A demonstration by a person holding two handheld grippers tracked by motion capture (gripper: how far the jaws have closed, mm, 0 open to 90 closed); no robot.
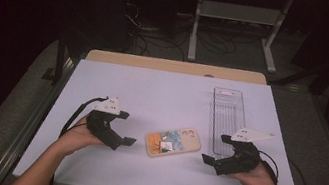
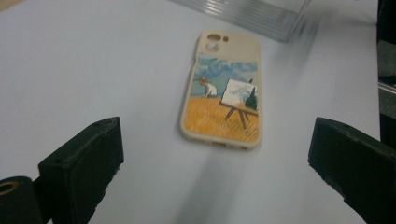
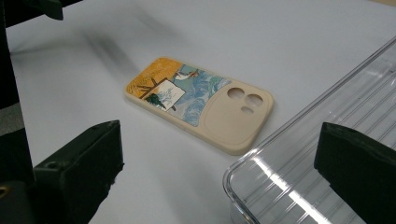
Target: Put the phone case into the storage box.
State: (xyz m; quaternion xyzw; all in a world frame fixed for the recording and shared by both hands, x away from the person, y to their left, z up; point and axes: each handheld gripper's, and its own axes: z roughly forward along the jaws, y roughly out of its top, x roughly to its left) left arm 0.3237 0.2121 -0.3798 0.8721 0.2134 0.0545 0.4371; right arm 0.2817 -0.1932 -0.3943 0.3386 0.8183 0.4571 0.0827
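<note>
A white bench (image 1: 152, 95) carries all the items, with a strip of bare wood showing along its far edge. On the right side of the bench lies a long clear plastic tray (image 1: 227, 114), its length running from near to far; its ribbed floor looks empty, though the glare makes this hard to confirm. Near the middle of the bench, just left of the tray's near end and apart from it, a phone case (image 1: 173, 142) lies flat with its printed back up. The print shows a painter, an easel and a yellow field, and the camera cut-outs point toward the tray. The left gripper (image 1: 126, 127) is held in the person's left hand (image 1: 75, 136), to the left of the phone case and close to it; its jaws are spread wide, touching nothing, with the case lying ahead between them in the left gripper view. The right gripper (image 1: 215, 149) is held in the right hand (image 1: 259, 179) to the right of the case, beside the tray's near end. Its jaws are likewise parted and grasp nothing.
</note>
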